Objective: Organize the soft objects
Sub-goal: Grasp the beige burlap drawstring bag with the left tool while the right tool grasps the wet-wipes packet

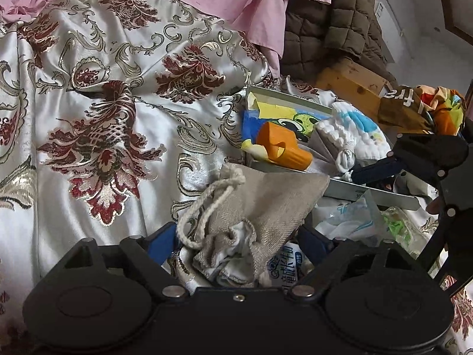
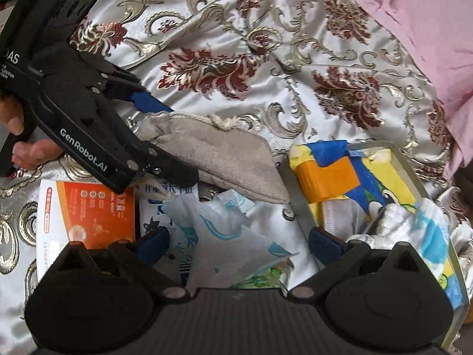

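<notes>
1. Far left in the right wrist view: left gripper (image 2: 165, 145), hand (image 2: 20, 136) on its handle, over the floral bedspread (image 2: 266, 59).
2. Its jaws are wide with the beige drawstring pouch (image 2: 224, 159) between them. I can't tell if the pads actually bite.
3. Pouch tip sticks out over the packets, next to the tray.
4. Below it: an orange-white box (image 2: 91, 216) and a crumpled plastic wrapper (image 2: 224, 236).
5. Right gripper (image 2: 239, 236) hangs above the wrapper, jaws spread, nothing held.
6. Right: grey tray (image 2: 298, 207) holding a cartoon cloth (image 2: 384, 177) and a white-blue cloth (image 2: 419, 222).
</notes>
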`<state>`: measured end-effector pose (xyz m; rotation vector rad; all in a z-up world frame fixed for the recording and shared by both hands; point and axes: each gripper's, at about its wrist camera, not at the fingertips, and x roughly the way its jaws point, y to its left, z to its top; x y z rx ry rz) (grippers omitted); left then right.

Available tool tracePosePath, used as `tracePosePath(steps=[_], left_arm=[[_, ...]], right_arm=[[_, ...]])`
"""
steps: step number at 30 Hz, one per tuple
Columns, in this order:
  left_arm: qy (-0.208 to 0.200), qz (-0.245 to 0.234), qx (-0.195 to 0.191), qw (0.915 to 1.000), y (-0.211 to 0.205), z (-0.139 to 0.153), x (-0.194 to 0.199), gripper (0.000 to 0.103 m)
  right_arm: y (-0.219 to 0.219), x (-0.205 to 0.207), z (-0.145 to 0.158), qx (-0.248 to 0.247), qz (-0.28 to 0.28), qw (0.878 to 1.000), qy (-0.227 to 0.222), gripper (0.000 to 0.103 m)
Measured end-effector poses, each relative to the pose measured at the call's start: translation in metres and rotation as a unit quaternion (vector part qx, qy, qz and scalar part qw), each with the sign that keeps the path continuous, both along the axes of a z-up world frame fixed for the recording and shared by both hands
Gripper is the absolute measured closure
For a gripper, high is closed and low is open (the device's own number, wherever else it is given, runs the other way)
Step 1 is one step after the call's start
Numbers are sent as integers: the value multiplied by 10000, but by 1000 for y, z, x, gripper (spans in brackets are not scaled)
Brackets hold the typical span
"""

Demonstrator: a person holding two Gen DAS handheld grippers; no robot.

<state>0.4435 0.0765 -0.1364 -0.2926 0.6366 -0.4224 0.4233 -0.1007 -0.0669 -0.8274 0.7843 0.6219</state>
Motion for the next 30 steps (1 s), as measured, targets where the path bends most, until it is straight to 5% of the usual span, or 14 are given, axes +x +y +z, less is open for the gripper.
tracePosePath(steps=[13, 25, 30], left_arm=[[-40, 62, -103, 9999, 3, -3, -3, 41], [-24, 88, -158, 9998, 5, -4, -3, 41], [-21, 89, -161, 9998, 5, -4, -3, 40]], right_arm=[[-7, 7, 1, 469, -217, 9983, 280, 23], [-13, 21, 4, 1152, -591, 9886, 775, 24], [-10, 21, 1, 1106, -656, 9889, 743, 36]])
